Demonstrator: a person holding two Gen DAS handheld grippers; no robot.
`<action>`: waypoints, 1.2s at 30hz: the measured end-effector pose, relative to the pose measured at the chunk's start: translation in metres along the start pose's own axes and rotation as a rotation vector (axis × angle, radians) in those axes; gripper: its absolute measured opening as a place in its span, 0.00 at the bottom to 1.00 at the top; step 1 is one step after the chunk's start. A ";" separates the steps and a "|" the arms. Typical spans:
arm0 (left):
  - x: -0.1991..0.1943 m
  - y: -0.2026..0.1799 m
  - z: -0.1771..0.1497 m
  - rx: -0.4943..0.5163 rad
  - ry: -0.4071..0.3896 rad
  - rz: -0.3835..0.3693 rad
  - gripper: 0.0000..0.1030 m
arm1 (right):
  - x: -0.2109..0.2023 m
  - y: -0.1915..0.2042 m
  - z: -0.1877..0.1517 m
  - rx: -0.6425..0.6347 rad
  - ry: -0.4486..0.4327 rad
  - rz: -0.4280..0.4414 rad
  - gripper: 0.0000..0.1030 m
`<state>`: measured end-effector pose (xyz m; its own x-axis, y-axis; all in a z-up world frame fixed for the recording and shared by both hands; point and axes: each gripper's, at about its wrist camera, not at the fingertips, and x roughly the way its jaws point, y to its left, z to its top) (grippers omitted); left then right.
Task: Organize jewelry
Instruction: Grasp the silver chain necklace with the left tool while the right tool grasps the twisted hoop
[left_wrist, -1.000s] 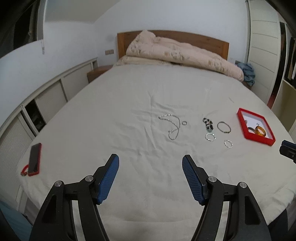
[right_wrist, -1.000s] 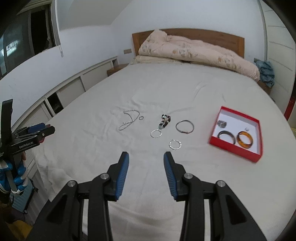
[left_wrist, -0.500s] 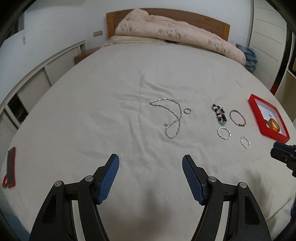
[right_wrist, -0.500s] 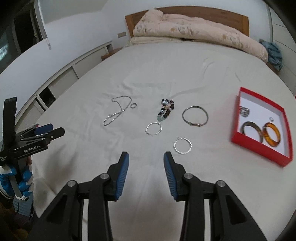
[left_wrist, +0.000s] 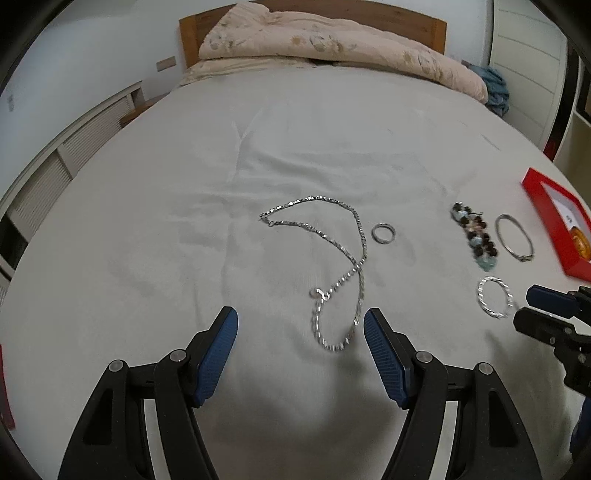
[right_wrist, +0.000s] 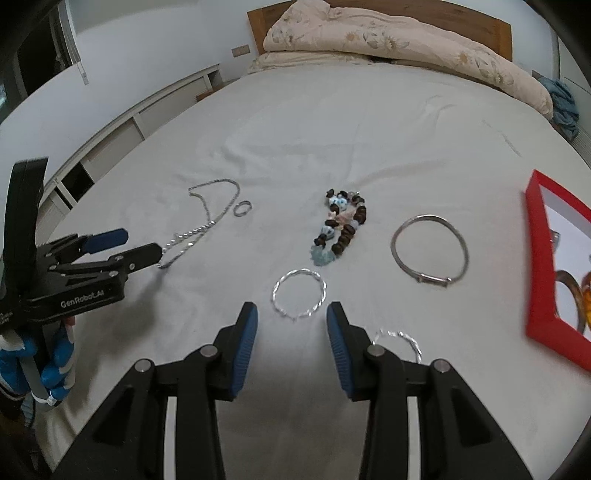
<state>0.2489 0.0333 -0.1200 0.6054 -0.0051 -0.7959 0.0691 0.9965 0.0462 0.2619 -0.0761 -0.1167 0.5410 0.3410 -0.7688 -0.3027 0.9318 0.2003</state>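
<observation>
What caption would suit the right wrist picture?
Open right gripper hovers over a twisted bangle on the bed, red box alongside.

A wide bed (left_wrist: 184, 155) covered by a pale sheet is backed by a wooden headboard (right_wrist: 495, 27), a rumpled floral duvet (right_wrist: 388, 40) and white walls (left_wrist: 92, 48).

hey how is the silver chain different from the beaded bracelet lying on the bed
The silver chain is thin, all metal and spread in a long open loop; the beaded bracelet is chunky, brown and blue, and bunched into a short double row. The chain lies before the left gripper. Both rest loose on the bed.
</observation>
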 end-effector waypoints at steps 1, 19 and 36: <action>0.004 -0.001 0.001 0.006 0.003 0.004 0.68 | 0.004 -0.001 0.000 0.001 0.004 0.000 0.36; 0.022 -0.010 0.003 0.017 0.050 -0.088 0.14 | 0.026 0.013 0.001 -0.045 0.010 -0.051 0.37; -0.094 -0.001 -0.020 -0.052 -0.032 -0.104 0.11 | -0.095 0.013 -0.041 0.013 -0.062 -0.017 0.37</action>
<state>0.1760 0.0348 -0.0569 0.6221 -0.1107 -0.7750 0.0925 0.9934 -0.0676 0.1749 -0.1016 -0.0660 0.5932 0.3321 -0.7333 -0.2835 0.9388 0.1959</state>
